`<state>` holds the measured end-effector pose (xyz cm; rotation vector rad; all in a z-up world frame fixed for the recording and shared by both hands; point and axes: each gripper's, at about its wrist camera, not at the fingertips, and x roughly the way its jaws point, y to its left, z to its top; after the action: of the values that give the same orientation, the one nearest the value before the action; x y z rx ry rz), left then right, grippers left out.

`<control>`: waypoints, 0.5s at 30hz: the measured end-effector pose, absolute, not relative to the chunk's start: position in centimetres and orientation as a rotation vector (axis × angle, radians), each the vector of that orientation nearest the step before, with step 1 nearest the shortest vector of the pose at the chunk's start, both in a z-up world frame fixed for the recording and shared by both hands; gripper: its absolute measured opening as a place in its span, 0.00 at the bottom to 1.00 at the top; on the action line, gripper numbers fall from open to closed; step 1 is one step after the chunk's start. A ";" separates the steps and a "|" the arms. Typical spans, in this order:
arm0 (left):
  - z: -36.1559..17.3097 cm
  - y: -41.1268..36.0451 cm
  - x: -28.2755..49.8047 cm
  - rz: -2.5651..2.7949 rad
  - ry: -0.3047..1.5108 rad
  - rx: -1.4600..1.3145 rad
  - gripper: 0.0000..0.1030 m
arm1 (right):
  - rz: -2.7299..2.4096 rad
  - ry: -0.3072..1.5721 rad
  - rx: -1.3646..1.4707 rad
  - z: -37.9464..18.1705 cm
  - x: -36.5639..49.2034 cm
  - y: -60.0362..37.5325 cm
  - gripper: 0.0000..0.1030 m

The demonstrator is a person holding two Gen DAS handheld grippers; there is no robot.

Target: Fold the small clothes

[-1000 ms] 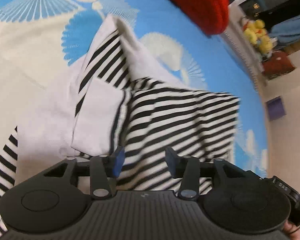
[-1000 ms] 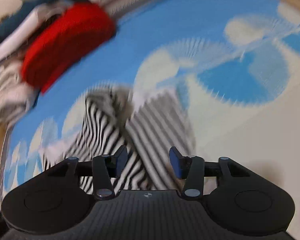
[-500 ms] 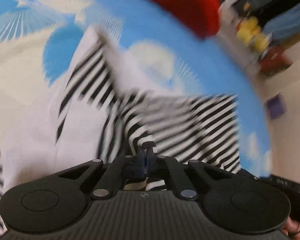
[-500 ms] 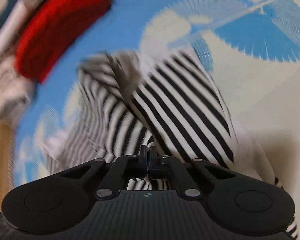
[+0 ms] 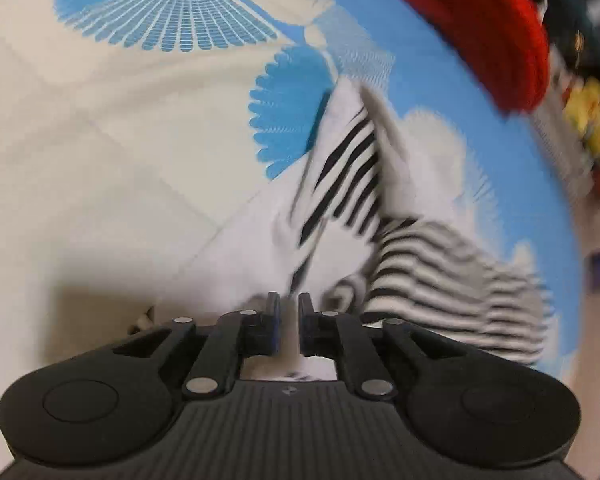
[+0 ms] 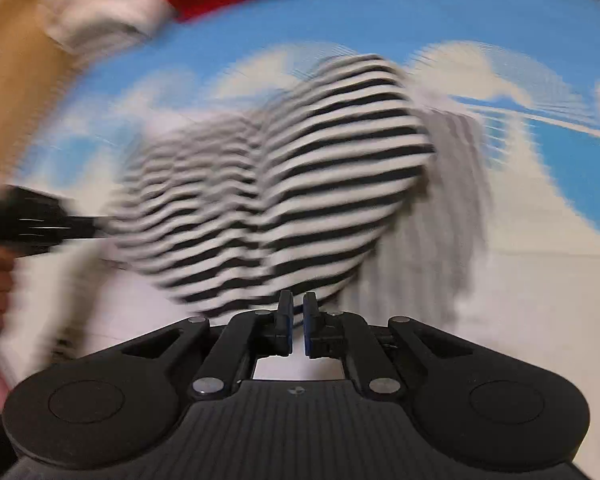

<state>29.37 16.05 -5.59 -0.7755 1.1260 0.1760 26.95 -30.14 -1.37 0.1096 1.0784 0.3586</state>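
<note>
Striped black-and-white cloth, the small garment (image 5: 432, 280), lies ahead and right of my left tongs (image 5: 289, 312), whose jaws are easing apart around its white edge. Its long axis runs across to my right tongs (image 6: 296, 314), likewise opening on the striped hem. Bare blue-and-cream bedcover (image 5: 120, 140) lies left; a red knit (image 5: 480, 8) crowds the far edge.

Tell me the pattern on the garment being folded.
Black and white stripes on the garment, clearest in the right wrist view.
</note>
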 end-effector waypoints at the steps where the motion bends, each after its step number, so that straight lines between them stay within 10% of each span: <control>1: -5.0 16.3 29.3 0.146 1.091 -0.813 0.37 | 0.341 1.044 0.157 -0.9 27.3 -30.7 0.23; 4: -3.6 15.6 29.4 0.085 1.022 -0.855 0.46 | 0.231 0.932 0.328 0.5 28.2 -33.1 0.53; 15: -6.8 11.8 31.3 0.045 1.094 -0.884 0.41 | 0.039 0.969 0.729 -4.5 32.9 -35.2 0.53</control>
<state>31.26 11.80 -6.80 -0.8838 1.0942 0.0454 32.91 -35.18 -4.53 0.7285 0.9689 0.0392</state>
